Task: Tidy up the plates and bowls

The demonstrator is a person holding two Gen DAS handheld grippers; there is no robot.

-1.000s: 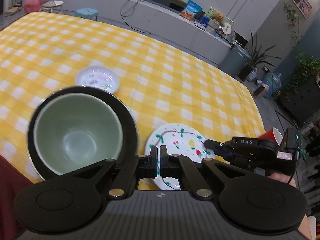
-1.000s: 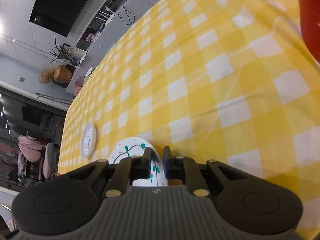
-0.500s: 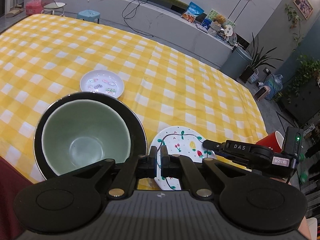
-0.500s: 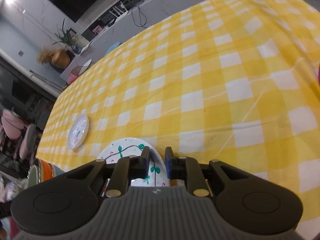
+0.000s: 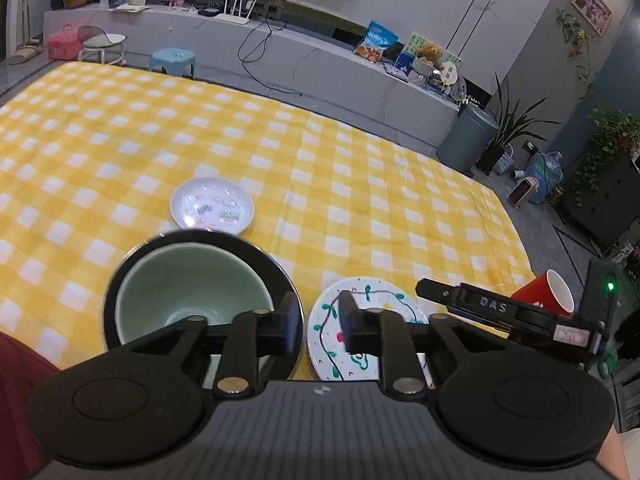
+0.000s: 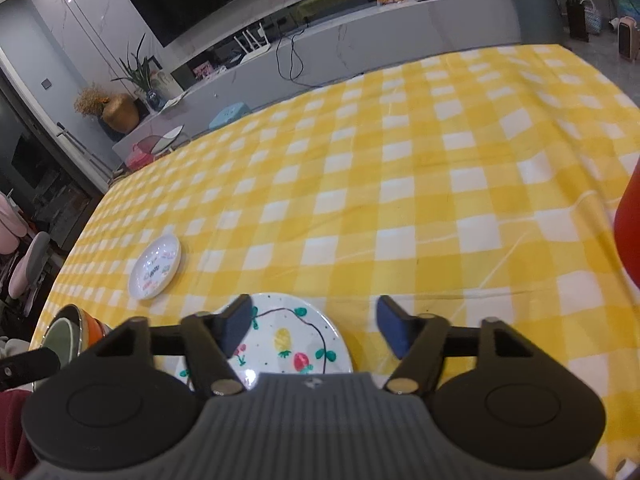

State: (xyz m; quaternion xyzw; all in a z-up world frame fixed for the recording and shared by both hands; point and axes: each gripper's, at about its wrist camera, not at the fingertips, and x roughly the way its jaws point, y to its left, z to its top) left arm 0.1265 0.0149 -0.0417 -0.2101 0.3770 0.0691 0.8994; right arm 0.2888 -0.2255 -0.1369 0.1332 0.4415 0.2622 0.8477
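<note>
- Readable text: we read "DAS" in white on the right gripper (image 5: 424, 289), seen from L wrist cam, to the right of the L jaws. Small white plate (image 5: 212, 208) has coloured lettering, too blurred to read.
- Counts: we log 2 plates on the yellow check cloth (image 6: 420, 184), 2 nested bowls, 1 red cup (image 5: 546, 294), 2 grippers.
- Left gripper (image 5: 314, 326): jaws parted, holding nothing. Gap sits above the seam between bowls and painted plate.
- Green bowl (image 5: 192, 292) sits inside the black-rimmed bowl (image 5: 280, 276), under/ahead of the L jaw's left finger. From R cam the outer bowl shows an orange side.
- Painted plate (image 6: 296, 336) (vine, pineapple, strawberry, cherries): flat on cloth, just right of bowls. Touching or not, cannot tell.
- Right gripper (image 6: 314, 326): jaws spread wide, released, nothing between. Painted plate lies below the gap, toward the left finger.
- Small white plate: ahead of L jaws, beyond bowls; far left of R jaws.
- Red cup: right of both jaw pairs, at cloth edge.
</note>
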